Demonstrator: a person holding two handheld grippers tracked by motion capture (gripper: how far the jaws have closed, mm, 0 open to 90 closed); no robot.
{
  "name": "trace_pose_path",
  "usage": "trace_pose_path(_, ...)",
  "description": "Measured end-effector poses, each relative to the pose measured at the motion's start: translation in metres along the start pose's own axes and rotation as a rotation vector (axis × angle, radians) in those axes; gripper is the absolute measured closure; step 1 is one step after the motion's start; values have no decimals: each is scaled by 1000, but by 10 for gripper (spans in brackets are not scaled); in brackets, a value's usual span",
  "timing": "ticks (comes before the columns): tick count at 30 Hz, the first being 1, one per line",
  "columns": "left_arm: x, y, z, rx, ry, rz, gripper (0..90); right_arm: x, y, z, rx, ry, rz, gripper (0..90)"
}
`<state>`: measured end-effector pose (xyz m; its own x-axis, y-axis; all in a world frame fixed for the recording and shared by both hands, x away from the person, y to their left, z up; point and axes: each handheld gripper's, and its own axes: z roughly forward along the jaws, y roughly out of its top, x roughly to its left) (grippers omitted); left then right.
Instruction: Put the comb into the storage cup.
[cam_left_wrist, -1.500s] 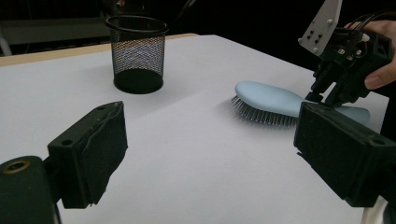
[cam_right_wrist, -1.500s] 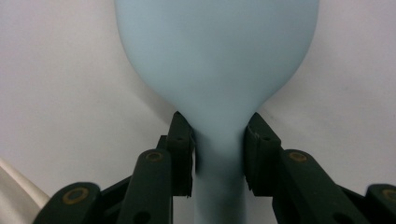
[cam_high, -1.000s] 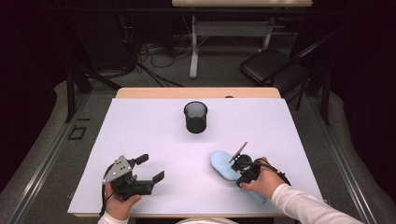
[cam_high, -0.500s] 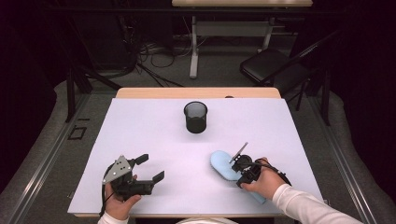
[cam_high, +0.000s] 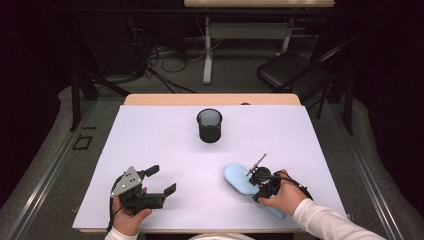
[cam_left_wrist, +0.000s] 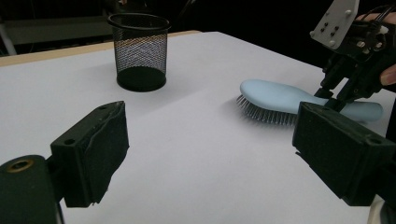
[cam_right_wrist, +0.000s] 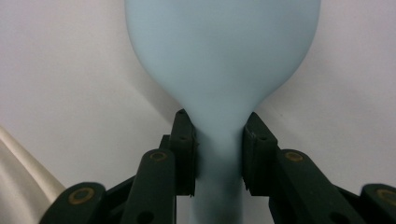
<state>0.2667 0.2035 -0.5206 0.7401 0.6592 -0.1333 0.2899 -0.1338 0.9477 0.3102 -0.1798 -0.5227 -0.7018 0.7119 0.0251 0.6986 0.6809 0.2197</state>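
Note:
A pale blue hairbrush (cam_high: 234, 176) lies bristles down on the white table (cam_high: 150, 135), at the near right. My right gripper (cam_high: 256, 181) comes down on it from above, shut on its narrow neck. The right gripper view has both pads pressed against the neck of the hairbrush (cam_right_wrist: 224, 56). At the near left my left gripper (cam_high: 162, 180) rests in a hand, jaws wide open with nothing between them. Its own view looks across the table past its jaws (cam_left_wrist: 210, 149) to the hairbrush (cam_left_wrist: 275, 95) and the right gripper (cam_left_wrist: 348, 86). A black mesh cup (cam_high: 209, 125) stands upright at mid table.
The mesh cup (cam_left_wrist: 138, 49) appears empty. Beyond the table's far edge are cables on the floor, a black chair (cam_high: 290, 70) at the right and another table (cam_high: 257, 4) at the back.

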Motion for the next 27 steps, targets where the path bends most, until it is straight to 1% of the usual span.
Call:
trace_pose_path(1,0,0,0,2,3,0,109,1,0,0,-13,4,7,695)
trace_pose_path(3,0,0,0,3,4,-1,109,1,0,-2,-21,2,2,695)
trace_pose_path(5,0,0,0,2,4,-1,108,2,0,-3,-30,14,4,695)
trace_pose_path(6,0,0,0,3,4,-1,109,1,0,-3,-36,16,-4,695)
trace_pose_path(12,0,0,0,3,3,-1,109,3,1,-7,-76,19,-12,695)
trace_pose_path(19,0,0,1,7,0,1,109,2,4,-11,-136,31,-7,695)
trace_pose_path(24,0,0,1,10,0,-1,109,2,7,-10,-168,45,-3,695)
trace_pose_path(26,1,0,1,10,2,-2,109,3,9,-10,-179,42,-1,695)
trace_pose_path(27,1,0,2,13,3,-3,108,2,10,-9,-191,41,-15,695)
